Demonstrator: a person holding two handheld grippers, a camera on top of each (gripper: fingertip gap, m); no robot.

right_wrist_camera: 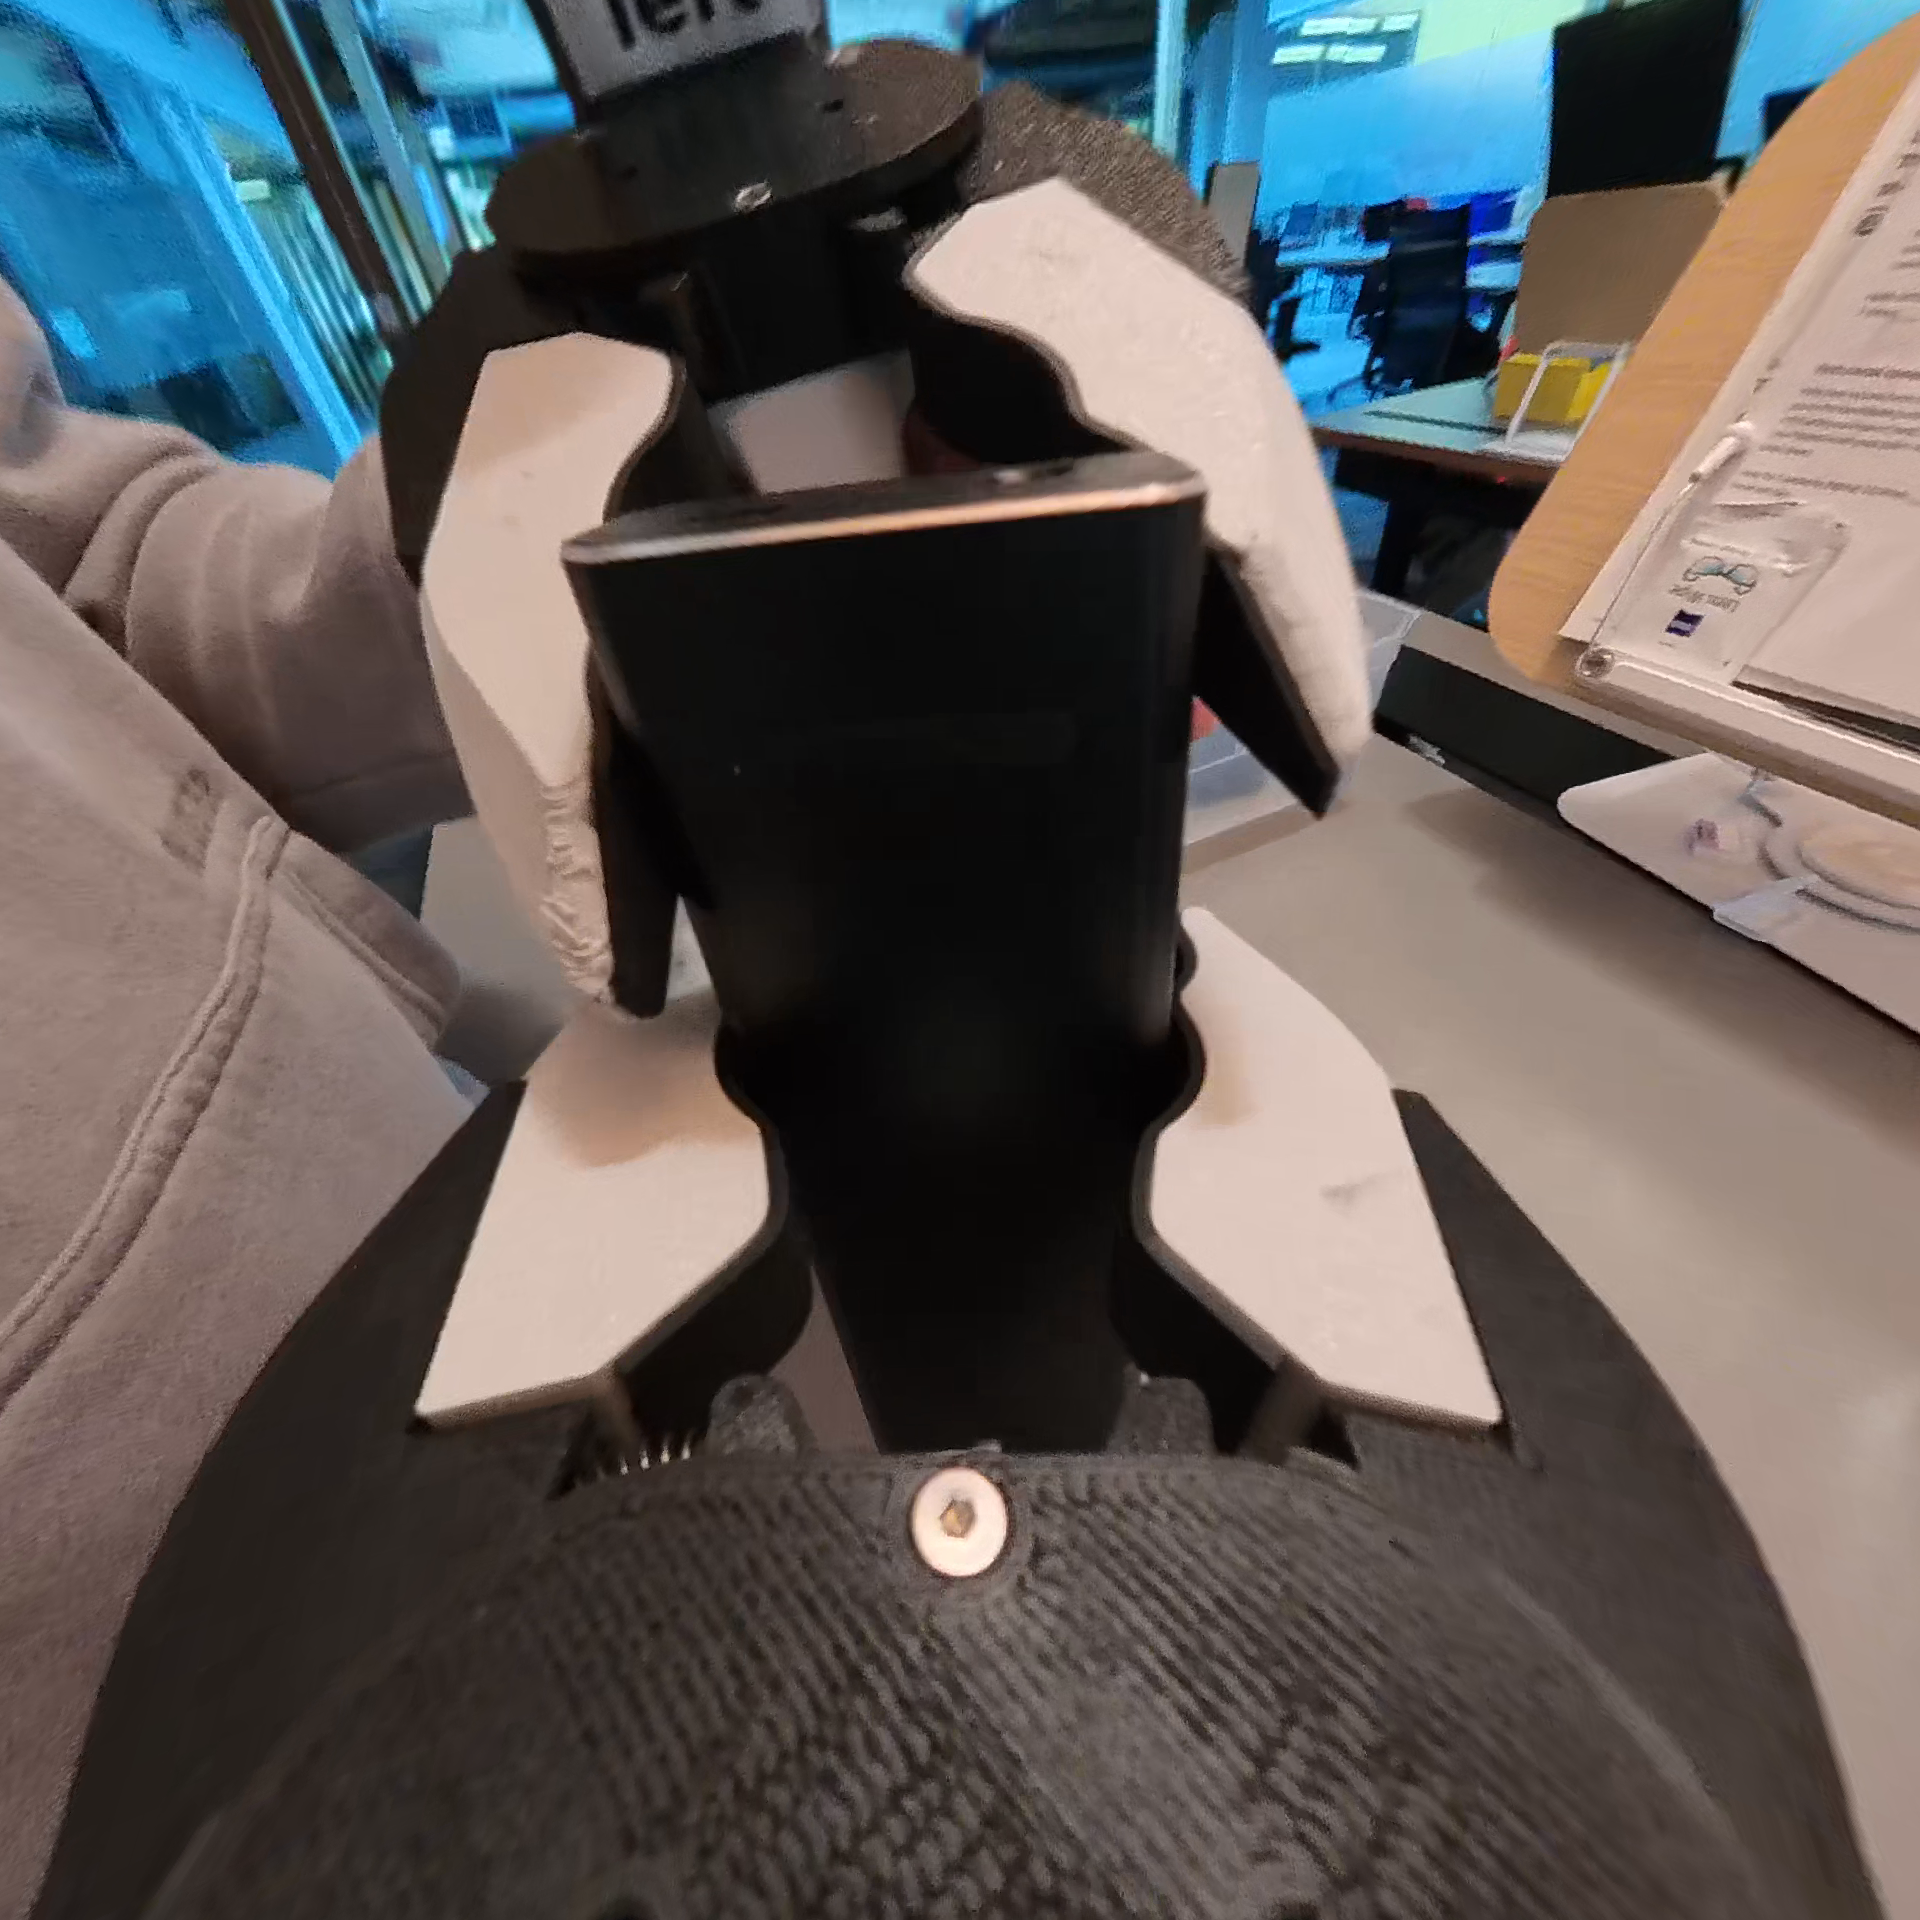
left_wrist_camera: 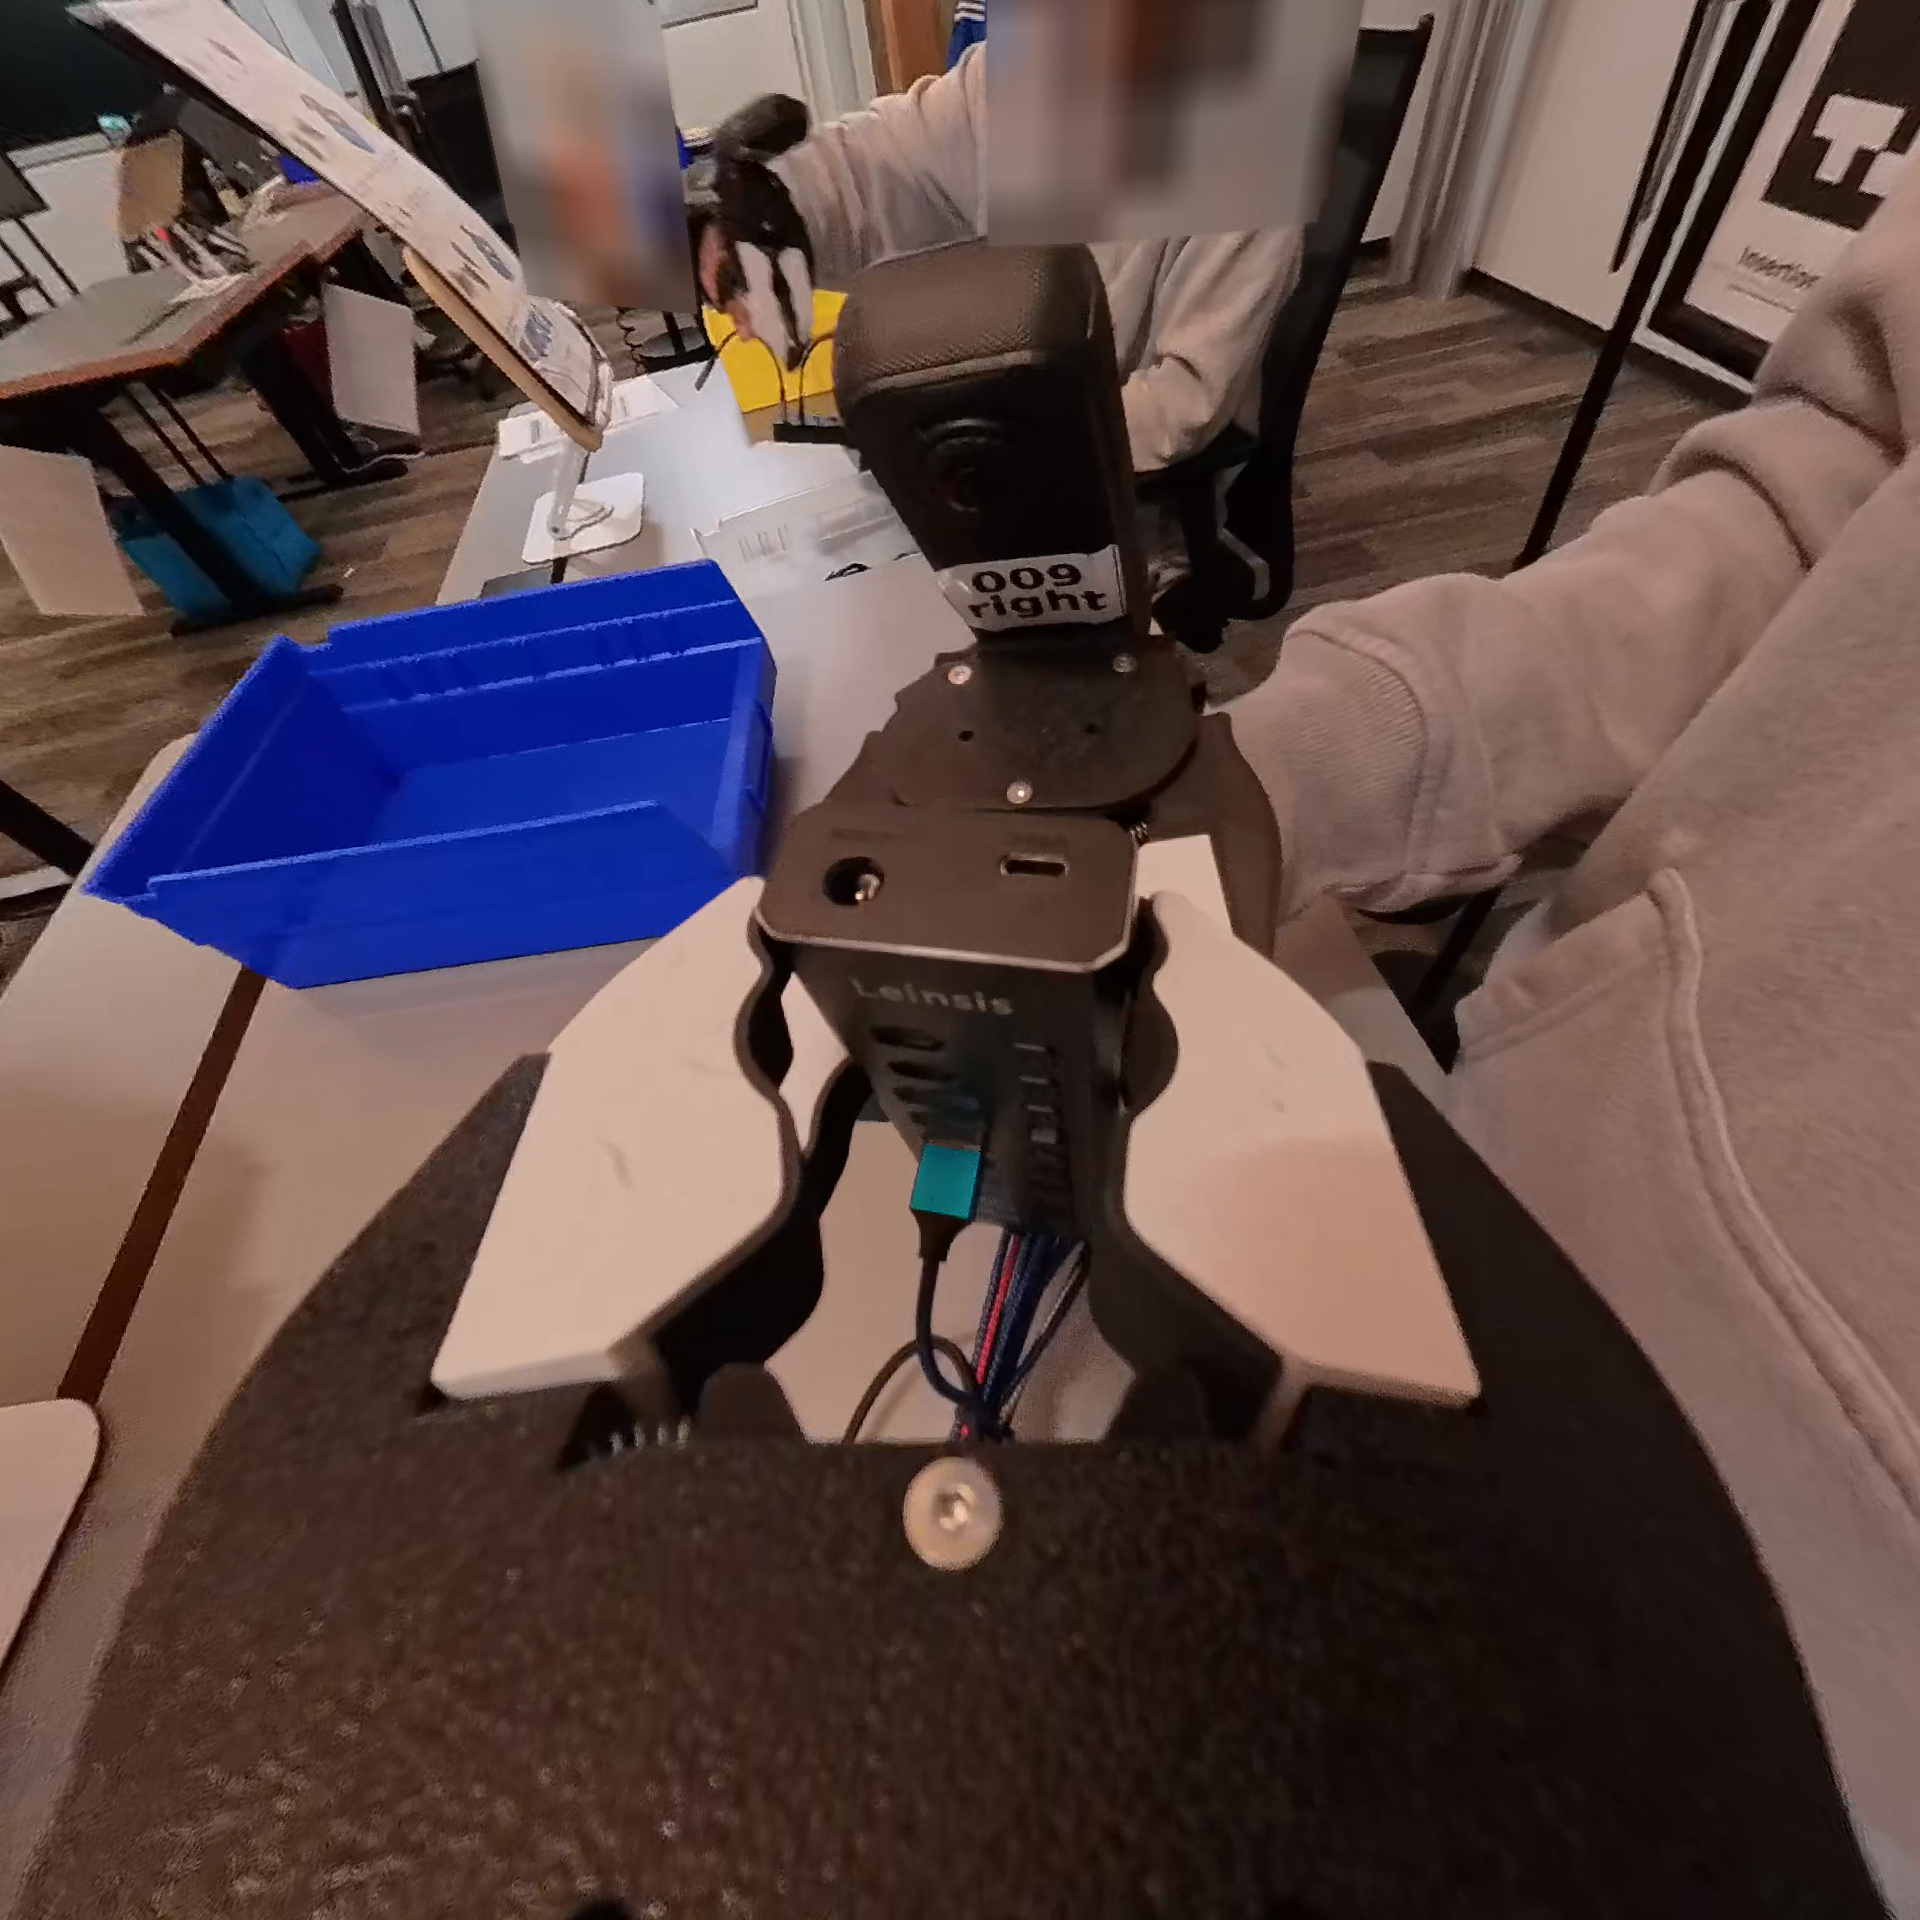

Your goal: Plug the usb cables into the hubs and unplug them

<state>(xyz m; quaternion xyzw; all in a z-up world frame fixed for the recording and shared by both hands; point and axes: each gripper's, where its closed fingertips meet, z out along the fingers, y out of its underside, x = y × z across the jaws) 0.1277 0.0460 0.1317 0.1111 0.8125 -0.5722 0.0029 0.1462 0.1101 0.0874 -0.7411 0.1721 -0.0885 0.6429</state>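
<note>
A black USB hub (left_wrist_camera: 966, 997) stands upright off the table, held from both sides. My left gripper (left_wrist_camera: 951, 966) is shut on it, with a white finger (left_wrist_camera: 644, 1143) on either side. A teal USB plug (left_wrist_camera: 945, 1184) sits in a lower port of the hub, and a bundle of blue and red cables (left_wrist_camera: 997, 1320) hangs below it. My right gripper (right_wrist_camera: 956, 1049) is shut on the plain back of the hub (right_wrist_camera: 894, 779). The left gripper (right_wrist_camera: 914, 831) faces it from the far side. The ports are hidden in the right wrist view.
An empty blue bin (left_wrist_camera: 468, 790) sits on the grey table (left_wrist_camera: 343, 1101) to the left. A tilted document stand (right_wrist_camera: 1766, 468) stands at the far right, also in the left wrist view (left_wrist_camera: 468, 249). A grey sleeve (left_wrist_camera: 1558, 675) reaches in from the right. A seated person is behind.
</note>
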